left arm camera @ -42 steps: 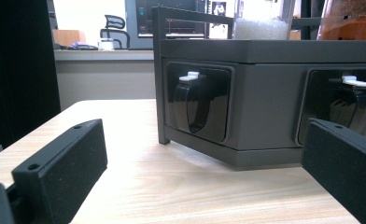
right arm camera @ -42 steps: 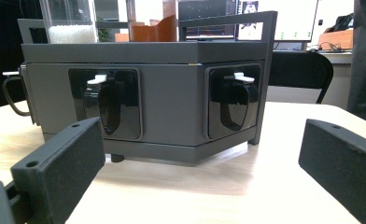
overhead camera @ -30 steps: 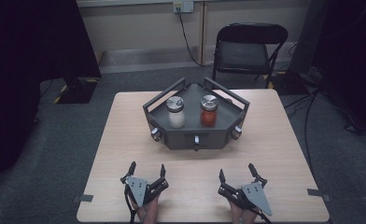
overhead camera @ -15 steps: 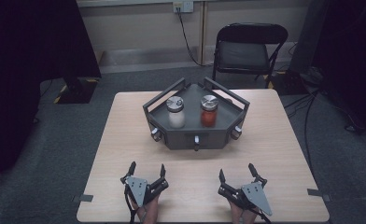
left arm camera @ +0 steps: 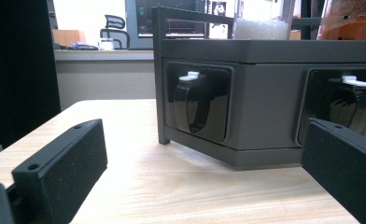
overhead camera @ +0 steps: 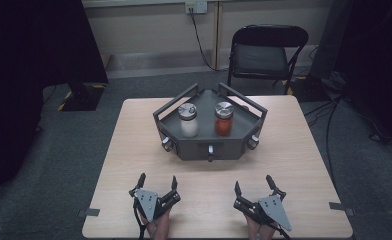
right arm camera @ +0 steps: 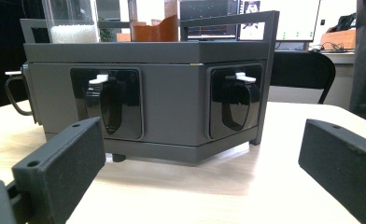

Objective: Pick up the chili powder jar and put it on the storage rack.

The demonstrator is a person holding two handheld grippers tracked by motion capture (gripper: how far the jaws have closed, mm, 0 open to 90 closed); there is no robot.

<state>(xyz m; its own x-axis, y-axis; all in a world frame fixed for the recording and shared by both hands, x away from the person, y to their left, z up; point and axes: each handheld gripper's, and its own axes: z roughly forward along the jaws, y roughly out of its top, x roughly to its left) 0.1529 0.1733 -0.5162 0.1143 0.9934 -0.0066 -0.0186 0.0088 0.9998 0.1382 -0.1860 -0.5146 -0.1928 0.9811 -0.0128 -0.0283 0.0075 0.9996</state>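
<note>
Looking from the high view, the left claw (overhead camera: 158, 182) and right claw (overhead camera: 254, 184) rest open near the table's (overhead camera: 134, 130) near edge; the grey tray (overhead camera: 210, 145) with two jars sits toward the far edge. In the left gripper view, the tray (left arm camera: 265, 102) stands ahead between spread jaws. The right gripper view shows the same tray (right arm camera: 172, 93).

The light wooden surface (overhead camera: 294, 150) is overlooked from high at its near edge, while the dark grey six-sided metal tray (overhead camera: 219, 150) (left arm camera: 265, 112) (right arm camera: 172, 93) is faced low and close by both gripper views.
</note>
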